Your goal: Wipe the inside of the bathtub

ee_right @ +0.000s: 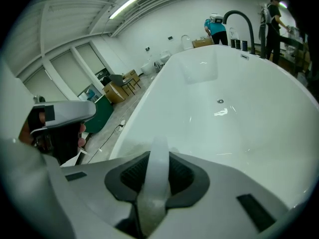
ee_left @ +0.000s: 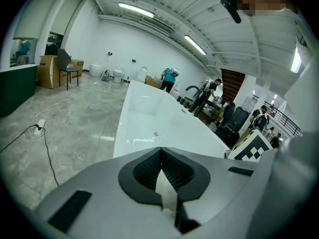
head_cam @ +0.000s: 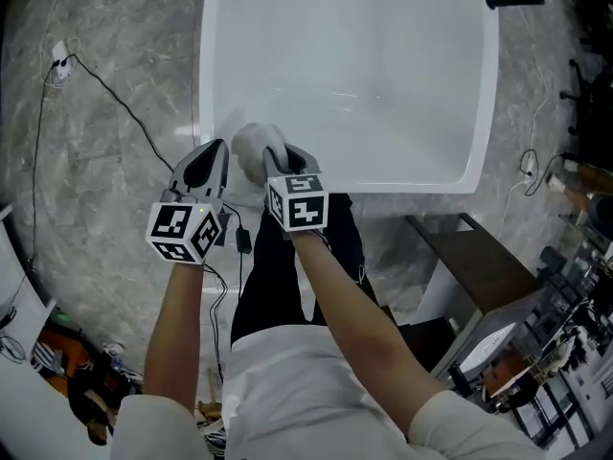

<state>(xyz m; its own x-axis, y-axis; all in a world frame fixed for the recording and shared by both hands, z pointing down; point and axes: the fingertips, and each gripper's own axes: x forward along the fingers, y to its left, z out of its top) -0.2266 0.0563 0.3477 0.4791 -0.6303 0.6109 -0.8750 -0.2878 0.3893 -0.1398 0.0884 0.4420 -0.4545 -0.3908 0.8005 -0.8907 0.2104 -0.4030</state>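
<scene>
Grey marble floor [head_cam: 105,103] is surrounding the white bathtub [head_cam: 383,94]. The left hand-held gripper [head_cam: 213,159] is hovering at the tub's near corner, jaws pressed together at the tips. Just right of it, the right hand-held gripper [head_cam: 285,161] is pinching a pale cloth [head_cam: 257,144], which is bunching between the two grippers.

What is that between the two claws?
A white cloth, pinched by the left claw and right claw over the tub rim; the head view shows it.

White bathtub [head_cam: 383,75]; grey veined marble floor [head_cam: 105,113]; whitish cloth [head_cam: 257,147]; black-and-white square-patterned marker cubes [head_cam: 182,231].
</scene>
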